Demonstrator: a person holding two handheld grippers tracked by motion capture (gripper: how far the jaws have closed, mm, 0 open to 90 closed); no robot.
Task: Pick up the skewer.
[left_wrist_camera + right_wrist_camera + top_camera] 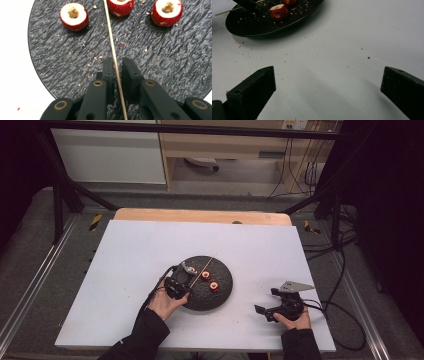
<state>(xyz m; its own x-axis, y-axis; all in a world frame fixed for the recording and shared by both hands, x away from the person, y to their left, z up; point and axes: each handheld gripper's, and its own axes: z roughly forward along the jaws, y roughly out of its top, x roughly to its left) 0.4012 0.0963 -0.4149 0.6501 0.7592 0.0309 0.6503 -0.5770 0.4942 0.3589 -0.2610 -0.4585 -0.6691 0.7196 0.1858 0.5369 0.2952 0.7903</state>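
Note:
A round black textured plate (220, 297) lies mid-table with red cored fruit pieces (205, 274) on it. In the left gripper view three pieces (74, 16) sit at the far side of the plate (50, 55). A thin wooden skewer (112, 45) lies across the plate and runs straight between the jaws of my left gripper (118, 61). The jaws stand close on either side with a narrow gap beside the stick. From above, the left gripper (189, 272) sits over the plate's left edge along the skewer (207, 264). My right gripper (266, 301) rests open on the table, jaws wide (328, 72).
The white table top (130, 255) is strewn with small crumbs around the plate (262, 25). A wooden strip (200, 215) edges its far side. Cables trail off the right edge past the right hand. The plate's near rim lies well ahead of the right gripper.

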